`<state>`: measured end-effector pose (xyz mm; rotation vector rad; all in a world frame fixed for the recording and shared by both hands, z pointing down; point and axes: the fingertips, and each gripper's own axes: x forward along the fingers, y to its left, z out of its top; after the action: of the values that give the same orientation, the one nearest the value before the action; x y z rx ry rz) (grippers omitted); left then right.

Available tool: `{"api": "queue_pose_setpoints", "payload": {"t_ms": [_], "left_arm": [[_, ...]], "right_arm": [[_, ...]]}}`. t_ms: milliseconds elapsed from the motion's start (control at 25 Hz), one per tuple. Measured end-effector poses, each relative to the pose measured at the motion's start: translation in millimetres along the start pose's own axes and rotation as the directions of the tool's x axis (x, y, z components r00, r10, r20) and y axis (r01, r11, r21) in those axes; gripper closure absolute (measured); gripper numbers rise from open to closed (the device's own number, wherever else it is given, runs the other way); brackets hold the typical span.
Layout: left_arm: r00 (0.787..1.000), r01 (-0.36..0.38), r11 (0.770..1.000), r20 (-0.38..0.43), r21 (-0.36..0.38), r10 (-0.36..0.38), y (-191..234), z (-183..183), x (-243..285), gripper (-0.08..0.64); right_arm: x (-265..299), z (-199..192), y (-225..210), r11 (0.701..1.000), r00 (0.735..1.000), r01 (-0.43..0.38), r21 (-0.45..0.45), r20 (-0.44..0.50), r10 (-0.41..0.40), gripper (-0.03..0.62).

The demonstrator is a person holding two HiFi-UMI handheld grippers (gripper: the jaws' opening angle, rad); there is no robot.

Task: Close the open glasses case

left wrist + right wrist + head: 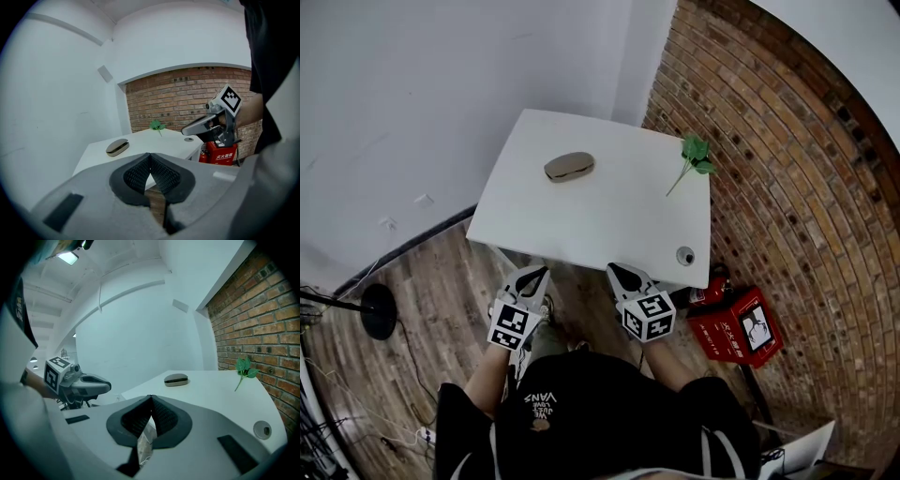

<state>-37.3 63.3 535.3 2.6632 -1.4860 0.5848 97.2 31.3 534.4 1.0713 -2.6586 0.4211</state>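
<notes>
While the glasses case (569, 166) is left lying on the bench (609, 220) well ahead of both tools, the left hand-held gripper (538, 273) and the right hand-held gripper (616, 270) are held short of the near edge, each with its jaws pressed together on nothing. The case is seen a little left of the line along which the left one points and a little right of the right one's line (the two are toed inward). Its long axis is laid crosswise to the approach. The left one is judged slightly nearer. A dark seam suggests a lid barely ajar, though this cannot be settled.
</notes>
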Motion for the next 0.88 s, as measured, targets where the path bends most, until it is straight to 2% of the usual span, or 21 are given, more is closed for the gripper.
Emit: {"api": "queue_pose_setpoints", "payload": {"t_ms": [480, 880], "left_arm": [[1.0, -0.003, 1.0, 0.002, -0.009, 0.003, -22, -12, -12, 0.554], [1.0, -0.01, 1.0, 0.003, -0.014, 0.01, -22, -15, -15, 0.554]], "right_arm": [[-20, -24, 10, 1.0, 0.999, 0.013, -0.003, -0.036, -0.013, 0.594], [-16, -27, 11, 0.999, 0.999, 0.017, -0.034, -0.05, -0.019, 0.594]]}}
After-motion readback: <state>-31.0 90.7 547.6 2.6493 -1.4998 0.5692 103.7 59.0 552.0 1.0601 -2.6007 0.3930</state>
